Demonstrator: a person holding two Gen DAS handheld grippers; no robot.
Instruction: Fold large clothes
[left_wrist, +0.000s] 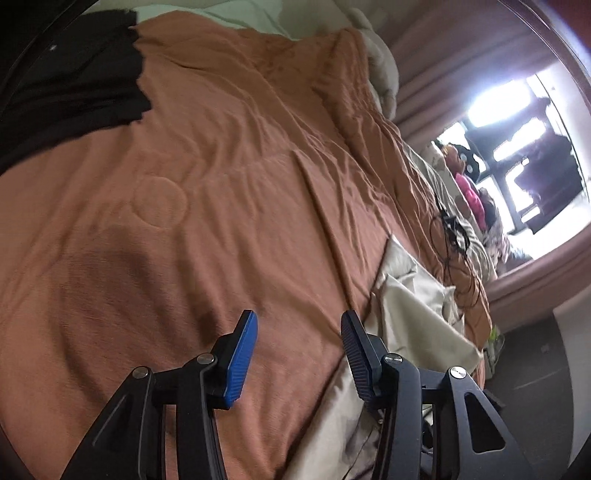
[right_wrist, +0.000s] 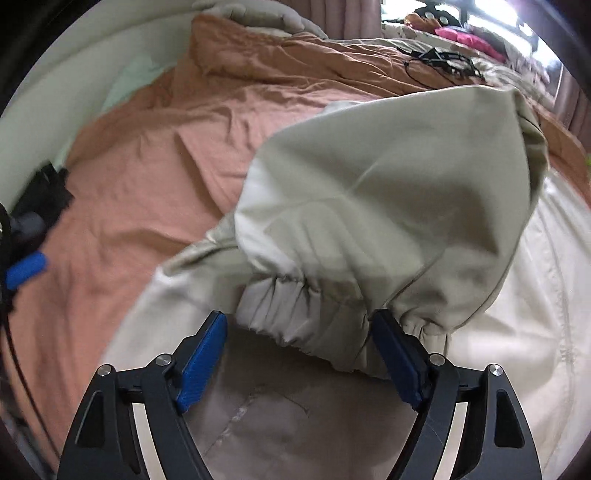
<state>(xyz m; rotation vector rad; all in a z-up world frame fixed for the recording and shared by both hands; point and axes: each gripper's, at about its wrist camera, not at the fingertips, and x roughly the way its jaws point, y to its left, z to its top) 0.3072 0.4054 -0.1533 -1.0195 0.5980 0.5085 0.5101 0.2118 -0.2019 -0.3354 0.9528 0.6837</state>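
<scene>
bed (left_wrist: 207, 206): orange cover | beige garment (right_wrist: 388, 192) | black cloth (left_wrist: 66, 85) | cables (left_wrist: 452, 230)

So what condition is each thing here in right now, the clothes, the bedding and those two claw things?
Left gripper: open, holding nothing, above the bed.
Right gripper: open, at the gathered cuff, not clamped.
Beige jacket: crumpled, one sleeve lying folded over its body.
Orange blanket: spread out, wrinkled.
Black garment: lying bunched at the blanket's edge.
Black cable: tangled.

Wrinkled orange bedspread (left_wrist: 207, 192) is lying open ahead; black garment (left_wrist: 66, 85) is blocking the far-left corner, tangled cable (left_wrist: 452, 236) and beige jacket (right_wrist: 388, 206) crowding the right.
</scene>
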